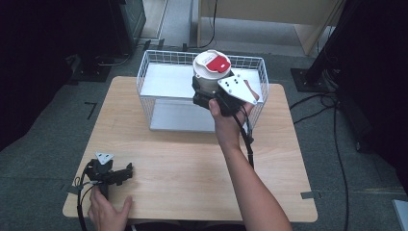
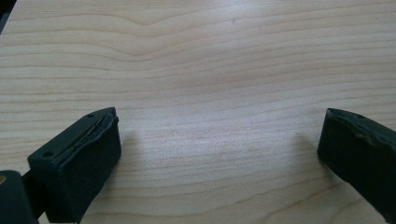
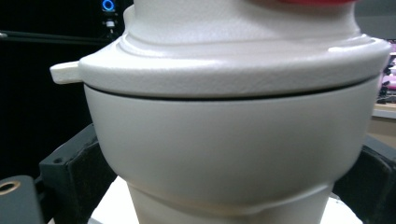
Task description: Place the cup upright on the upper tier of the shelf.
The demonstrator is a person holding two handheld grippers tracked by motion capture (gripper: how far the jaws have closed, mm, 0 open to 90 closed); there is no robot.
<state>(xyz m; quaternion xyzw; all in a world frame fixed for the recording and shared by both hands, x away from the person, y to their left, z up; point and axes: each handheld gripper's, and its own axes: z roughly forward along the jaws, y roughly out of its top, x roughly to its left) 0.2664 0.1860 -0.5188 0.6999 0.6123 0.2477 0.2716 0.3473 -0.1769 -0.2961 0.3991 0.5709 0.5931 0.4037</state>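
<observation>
A white foam cup (image 1: 210,73) with a white lid and a red label is held upright above the white wire basket (image 1: 159,72). My right gripper (image 1: 208,98) is shut on the cup's lower body. In the right gripper view the cup (image 3: 233,140) stands close up between the two black jaws, which press on its sides. My left gripper (image 1: 126,172) lies on the wooden table (image 1: 192,163) at the front left under a hand. In the left gripper view its pads (image 2: 88,158) stand wide apart over bare wood, so it is open.
The wire basket stands at the table's back middle with a white floor inside. Black cables trail over the grey carpet at the right. Dark stands and equipment flank the table.
</observation>
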